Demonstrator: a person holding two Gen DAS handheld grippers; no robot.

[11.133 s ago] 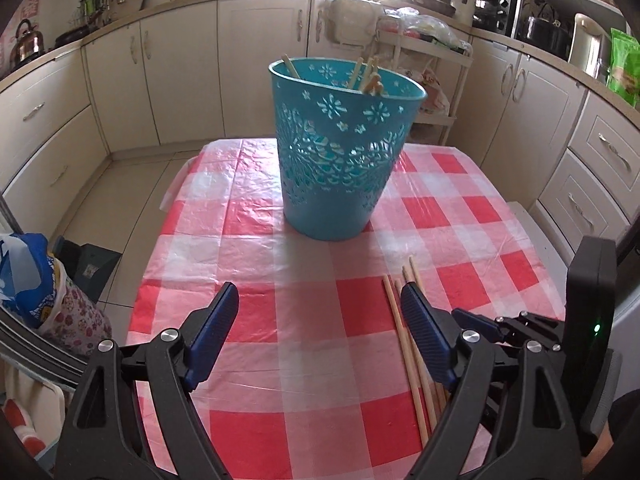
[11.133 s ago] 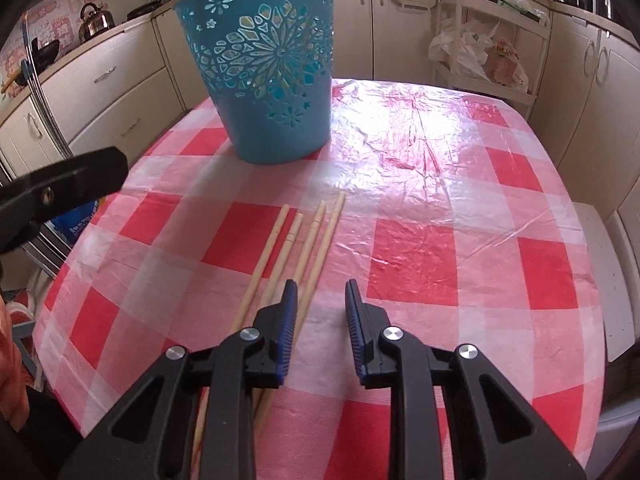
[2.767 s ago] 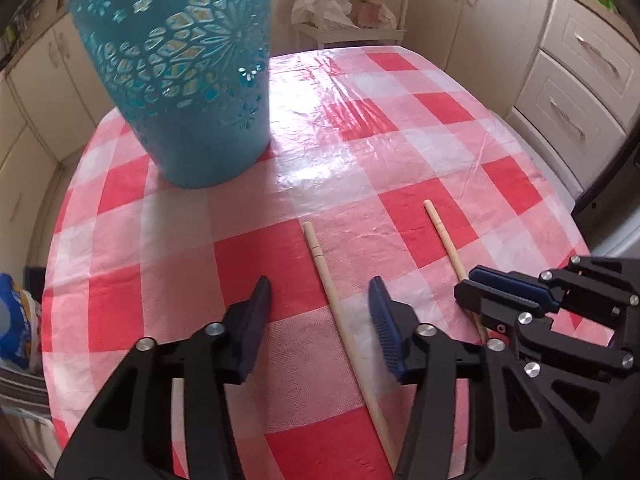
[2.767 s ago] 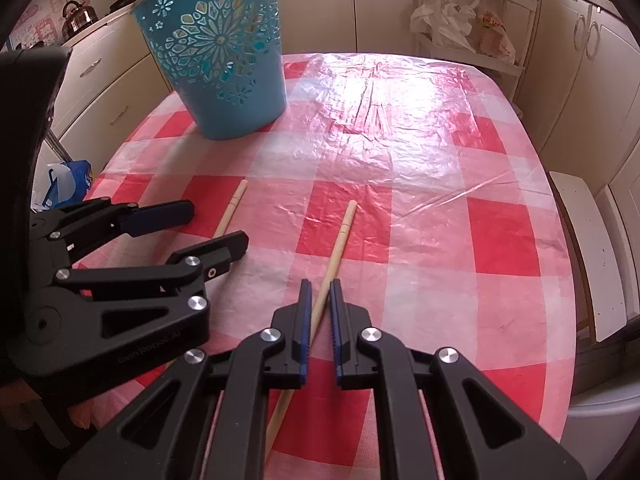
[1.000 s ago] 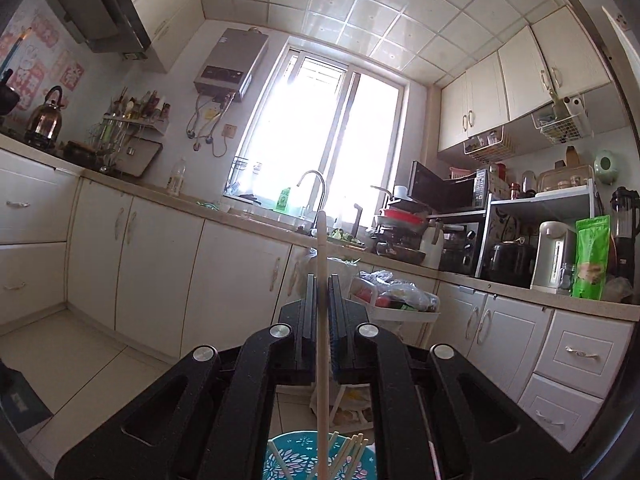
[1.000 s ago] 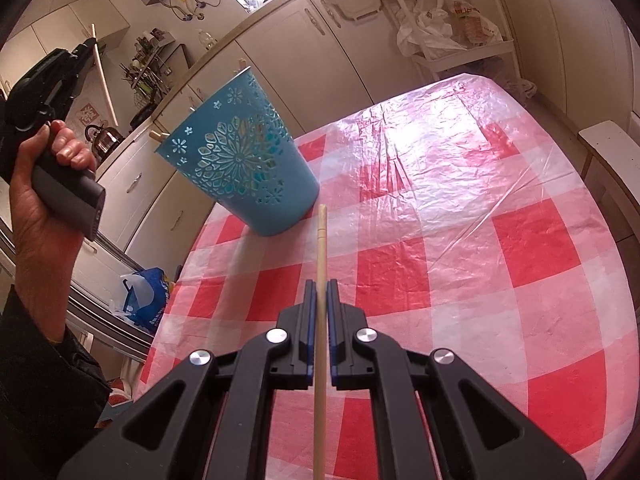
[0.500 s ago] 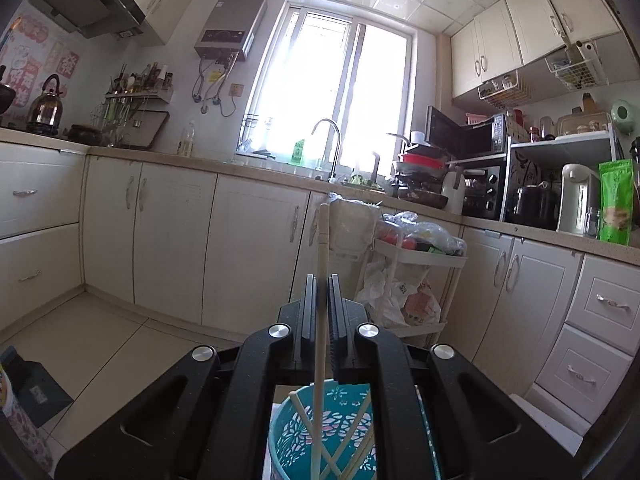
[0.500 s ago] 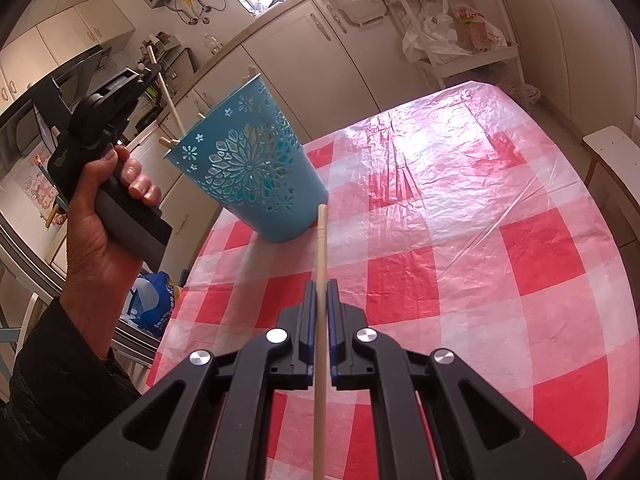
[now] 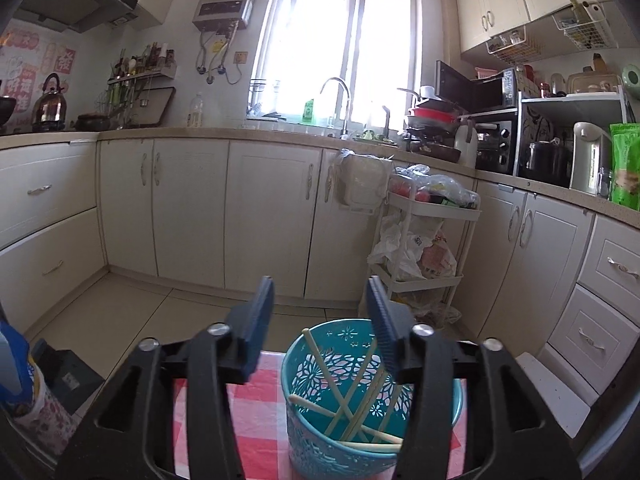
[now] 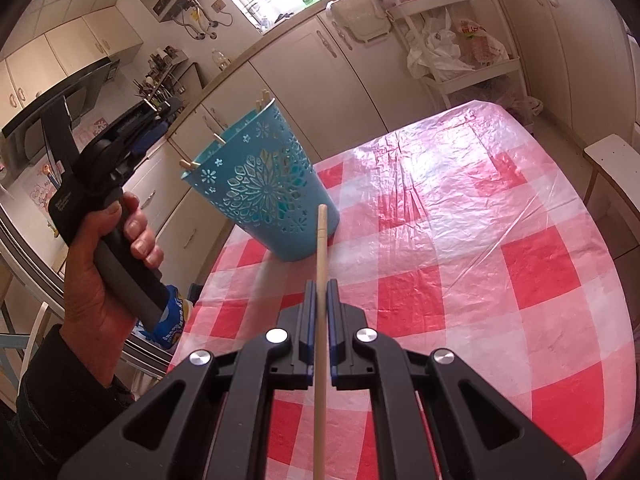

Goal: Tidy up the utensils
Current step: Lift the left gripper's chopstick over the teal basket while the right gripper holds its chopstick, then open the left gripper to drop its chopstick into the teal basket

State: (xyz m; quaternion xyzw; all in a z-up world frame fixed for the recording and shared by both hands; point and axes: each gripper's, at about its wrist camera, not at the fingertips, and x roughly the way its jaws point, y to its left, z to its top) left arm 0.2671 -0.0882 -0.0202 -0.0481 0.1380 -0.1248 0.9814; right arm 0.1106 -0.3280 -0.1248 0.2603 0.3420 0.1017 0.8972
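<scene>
A blue cut-out basket (image 9: pixel 294 396) stands on the red-and-white checked tablecloth (image 10: pixel 480 240) and holds several wooden chopsticks (image 9: pixel 320 364). My left gripper (image 9: pixel 320 286) hangs just above the basket's rim. Its jaws are opening and nothing is between them. In the right wrist view a hand (image 10: pixel 112 248) holds that left gripper (image 10: pixel 158 110) over the basket (image 10: pixel 264 196), where chopstick ends poke above the rim. My right gripper (image 10: pixel 320 286) hovers over the table's near side, shut on one chopstick (image 10: pixel 321 240) that points toward the basket.
A white trolley (image 9: pixel 424 248) with bags stands by the cream cabinets (image 9: pixel 192 208) beyond the table. A white seat (image 10: pixel 612 160) sits off the table's right edge. A blue bag (image 9: pixel 16 364) is on the floor at the left.
The left gripper has let go of its chopstick, which now lies in the basket, and its jaws have parted. It sank and tipped down toward the basket. The right gripper kept still.
</scene>
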